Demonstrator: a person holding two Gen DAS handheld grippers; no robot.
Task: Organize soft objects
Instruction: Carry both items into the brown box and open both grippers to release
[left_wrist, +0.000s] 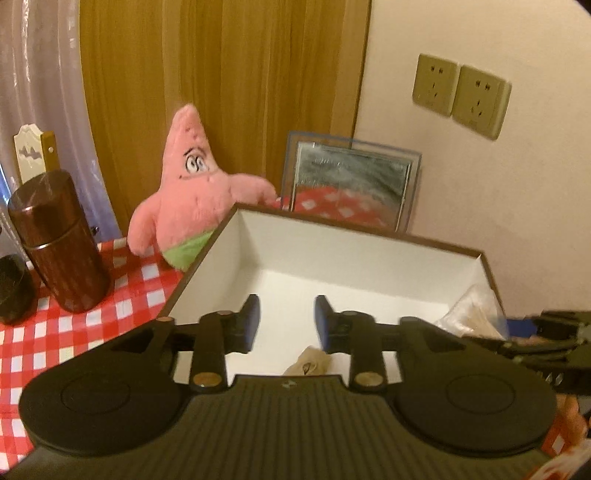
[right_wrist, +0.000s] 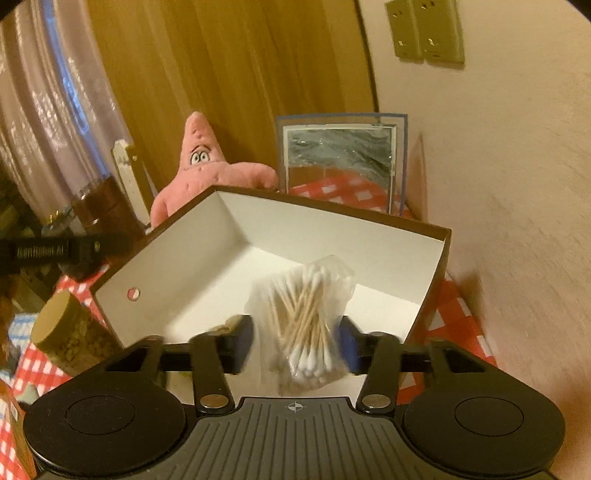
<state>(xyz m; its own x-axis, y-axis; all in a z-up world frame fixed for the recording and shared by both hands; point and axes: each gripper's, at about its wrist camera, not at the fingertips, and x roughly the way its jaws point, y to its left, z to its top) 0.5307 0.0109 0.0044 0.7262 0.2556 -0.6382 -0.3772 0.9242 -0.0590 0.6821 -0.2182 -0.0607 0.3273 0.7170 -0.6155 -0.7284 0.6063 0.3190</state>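
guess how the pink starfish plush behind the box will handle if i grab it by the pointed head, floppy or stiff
The pink starfish plush looks fuzzy and stuffed, so probably light and squashy under the pads. Its arms droop, so the body would likely dangle rather than stay stiff. It stands close behind the box, perhaps leaning on it, so a push may topple it.

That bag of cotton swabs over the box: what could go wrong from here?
The bag of cotton swabs sits between the right gripper pads, which look parted, so it may tumble crookedly into the box. The left gripper, open, hovers close by over the same box; the two could bump.
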